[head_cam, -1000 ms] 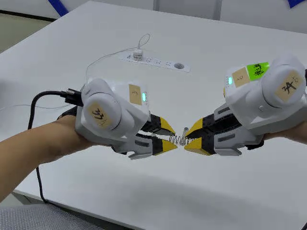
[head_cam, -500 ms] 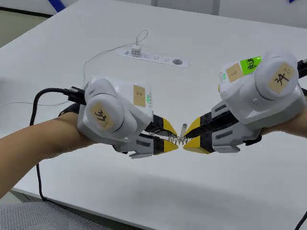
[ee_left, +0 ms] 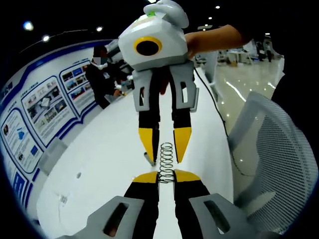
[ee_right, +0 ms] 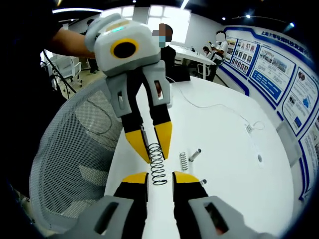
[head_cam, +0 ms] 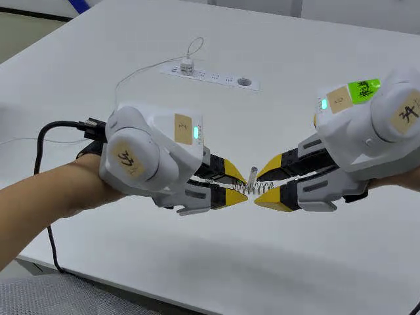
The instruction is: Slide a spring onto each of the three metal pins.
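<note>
A thin metal spring (head_cam: 254, 189) hangs level between the two grippers above the white table (head_cam: 295, 72). My left gripper (head_cam: 241, 189) is shut on its left end, which shows pinched between the yellow tips in the left gripper view (ee_left: 166, 177). My right gripper (head_cam: 261, 190) grips the other end, and the coils (ee_right: 157, 164) look stretched. Each gripper faces the other: right gripper (ee_left: 166, 158), left gripper (ee_right: 155, 154). A short metal pin (head_cam: 252, 174) lies on the table just behind the spring, with a second spring (ee_right: 183, 161) beside the pin (ee_right: 194, 155).
A white power strip (head_cam: 210, 81) with a thin white cord lies at the back of the table. A black cable (head_cam: 46, 151) trails off the left gripper over the table's near edge. A grey mesh chair (ee_right: 75, 149) stands by that edge. People stand in the background.
The right gripper has drawn back to the right, and the spring between the tips now looks longer with wider coils. The left gripper has barely moved.
</note>
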Action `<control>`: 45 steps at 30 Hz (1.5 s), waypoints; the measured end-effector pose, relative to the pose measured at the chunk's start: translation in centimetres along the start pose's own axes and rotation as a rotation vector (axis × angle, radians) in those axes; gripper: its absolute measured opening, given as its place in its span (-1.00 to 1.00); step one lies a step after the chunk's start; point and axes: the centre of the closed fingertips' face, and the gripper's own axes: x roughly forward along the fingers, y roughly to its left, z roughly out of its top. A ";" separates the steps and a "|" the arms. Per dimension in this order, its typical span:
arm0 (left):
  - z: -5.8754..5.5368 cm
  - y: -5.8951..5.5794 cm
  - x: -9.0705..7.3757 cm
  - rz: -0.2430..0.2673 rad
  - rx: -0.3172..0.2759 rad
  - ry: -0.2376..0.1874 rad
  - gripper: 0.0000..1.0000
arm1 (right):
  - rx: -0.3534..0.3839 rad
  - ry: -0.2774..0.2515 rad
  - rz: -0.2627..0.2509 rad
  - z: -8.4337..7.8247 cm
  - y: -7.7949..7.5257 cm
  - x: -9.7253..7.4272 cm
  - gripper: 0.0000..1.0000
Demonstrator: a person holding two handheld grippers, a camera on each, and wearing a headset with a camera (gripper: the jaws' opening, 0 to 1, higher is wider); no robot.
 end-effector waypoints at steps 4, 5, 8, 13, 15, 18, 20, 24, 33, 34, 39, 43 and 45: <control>-0.2 0.4 -0.4 0.011 -0.012 0.000 -0.81 | 0.054 -0.057 0.000 0.3 -0.1 -0.3 -0.66; -0.2 0.4 -0.5 0.013 -0.023 -0.006 -0.81 | 0.061 -0.068 0.000 0.4 -0.2 -0.4 -0.67; -0.1 0.5 -0.6 0.016 -0.029 -0.011 -0.81 | 0.059 -0.102 -0.006 0.8 -0.4 -0.5 -0.75; -0.2 0.4 -0.6 0.016 -0.029 -0.007 -0.81 | 0.101 -0.147 0.016 1.4 -0.2 -0.6 -0.77; -0.2 0.4 -0.6 0.013 -0.029 -0.006 -0.81 | 0.109 -0.153 0.022 1.5 -0.1 -0.6 -0.77; -0.3 0.3 -0.5 0.011 -0.028 -0.001 -0.81 | 0.120 -0.170 0.028 1.8 0.0 -0.8 -0.78; -0.3 0.2 -0.5 0.012 -0.029 -0.001 -0.81 | 0.132 -0.199 0.032 2.4 0.0 -1.2 -0.78; 0.0 0.2 -0.5 0.017 -0.064 -0.017 -0.81 | 0.143 -0.226 0.034 2.9 0.0 -1.5 -0.78; 0.4 0.1 -0.3 0.025 -0.113 -0.035 -0.80 | 0.188 -0.343 0.048 5.5 0.1 -2.0 -0.78; 0.6 0.0 -0.2 0.023 -0.122 -0.045 -0.80 | 0.190 -0.352 0.050 5.7 0.1 -2.0 -0.78; 0.6 0.0 -0.2 0.029 -0.143 -0.053 -0.80 | 0.194 -0.358 0.053 6.1 0.1 -1.8 -0.79; 0.8 -0.2 -0.2 0.029 -0.153 -0.060 -0.80 | 0.195 -0.367 0.059 6.6 0.4 -1.7 -0.80; 0.6 -0.1 -0.2 0.034 -0.153 -0.053 -0.80 | 0.190 -0.356 0.053 6.5 0.4 -1.5 -0.80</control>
